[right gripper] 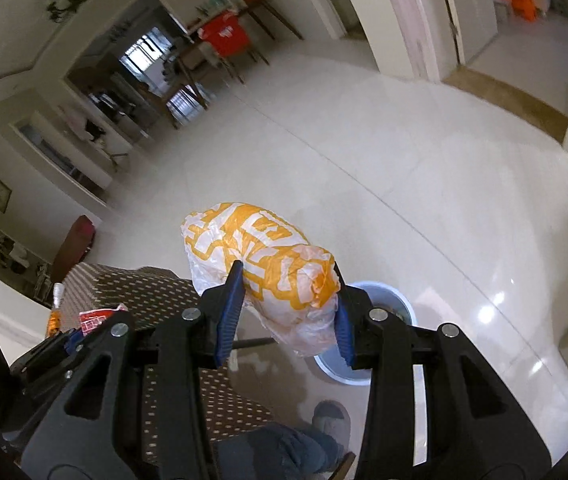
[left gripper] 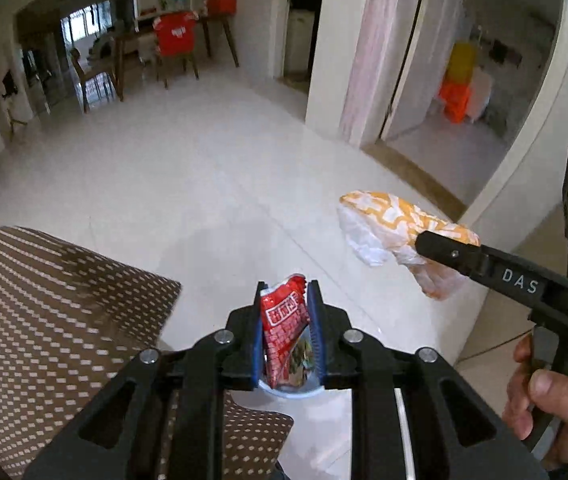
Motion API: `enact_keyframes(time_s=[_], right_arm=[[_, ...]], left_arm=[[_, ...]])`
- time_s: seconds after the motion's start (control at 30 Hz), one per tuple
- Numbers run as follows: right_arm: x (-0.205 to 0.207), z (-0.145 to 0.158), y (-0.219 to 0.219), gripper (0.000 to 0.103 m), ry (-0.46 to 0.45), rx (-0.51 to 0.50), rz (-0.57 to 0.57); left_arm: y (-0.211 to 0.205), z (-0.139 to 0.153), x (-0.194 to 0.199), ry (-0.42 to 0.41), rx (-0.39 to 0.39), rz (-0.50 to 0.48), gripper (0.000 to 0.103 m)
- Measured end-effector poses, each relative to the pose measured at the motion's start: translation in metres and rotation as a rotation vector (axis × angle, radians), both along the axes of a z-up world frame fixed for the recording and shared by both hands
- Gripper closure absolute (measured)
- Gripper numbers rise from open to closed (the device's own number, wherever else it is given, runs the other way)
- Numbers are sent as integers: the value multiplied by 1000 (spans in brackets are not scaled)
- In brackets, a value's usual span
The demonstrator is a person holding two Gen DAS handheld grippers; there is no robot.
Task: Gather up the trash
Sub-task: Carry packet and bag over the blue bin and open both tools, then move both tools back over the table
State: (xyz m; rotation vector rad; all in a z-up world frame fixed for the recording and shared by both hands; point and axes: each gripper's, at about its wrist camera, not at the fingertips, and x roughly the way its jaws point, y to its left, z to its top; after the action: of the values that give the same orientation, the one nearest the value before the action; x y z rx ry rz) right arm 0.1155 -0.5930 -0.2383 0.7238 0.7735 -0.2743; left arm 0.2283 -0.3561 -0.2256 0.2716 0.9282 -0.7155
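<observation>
My left gripper [left gripper: 286, 286] is shut on a red snack wrapper [left gripper: 284, 332] and holds it in the air above a light blue bin [left gripper: 290, 394], whose rim shows just under the wrapper. My right gripper [right gripper: 286, 276] is shut on a crumpled orange and white plastic bag [right gripper: 267, 268], held above the floor next to the same bin [right gripper: 394, 300]. In the left wrist view the right gripper [left gripper: 422, 244] shows at the right, with the bag [left gripper: 388, 232] in it. The red wrapper [right gripper: 93, 318] also shows at the left of the right wrist view.
A brown table with a white dotted cloth [left gripper: 43, 304] stands at the left, close to both grippers. An orange-labelled bottle [right gripper: 55, 312] stands on it. White tiled floor [left gripper: 203, 168] stretches ahead. Chairs and a table [left gripper: 171, 48] stand far back. A doorway [left gripper: 444, 120] opens at the right.
</observation>
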Motion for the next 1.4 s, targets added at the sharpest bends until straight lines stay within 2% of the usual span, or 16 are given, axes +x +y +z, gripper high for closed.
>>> enact_keyframes(time_s=[0.27,0.43,0.47,0.5,0.53,0.57,0.6,0.77,0.93,1.1,1.4], right_arm=[[16,-45,-21,62,77,56,-16],[28,-72,-27,54,115,82,-1],[31,-76,-28,48,120,94,3],[32,-80,-29,37,122,111,1],[33,-83,-30,33,124,125,-3],[34,-87,-32,23,129,140,-11],[36,-90,-33,14,139,145,-19],[34,-91,-33,6,170,123,-53],[29,-80,-26,6,174,83,-65],[24,-59,-13,6,159,54,-69],[16,-15,5,6,106,-7,-73]], left_arm=[[-40,-54,17,83,112,-37,84],[-58,-79,26,140,148,-56,80],[-60,-85,29,151,167,-51,60],[-59,-88,30,151,178,-38,44],[-60,-89,33,143,174,-11,15],[-57,-89,35,131,159,5,10],[-55,-87,37,120,151,15,10],[-44,-72,43,111,128,52,10],[-34,-48,42,86,86,82,10],[-23,-24,35,54,54,71,10],[6,14,21,47,-36,53,10]])
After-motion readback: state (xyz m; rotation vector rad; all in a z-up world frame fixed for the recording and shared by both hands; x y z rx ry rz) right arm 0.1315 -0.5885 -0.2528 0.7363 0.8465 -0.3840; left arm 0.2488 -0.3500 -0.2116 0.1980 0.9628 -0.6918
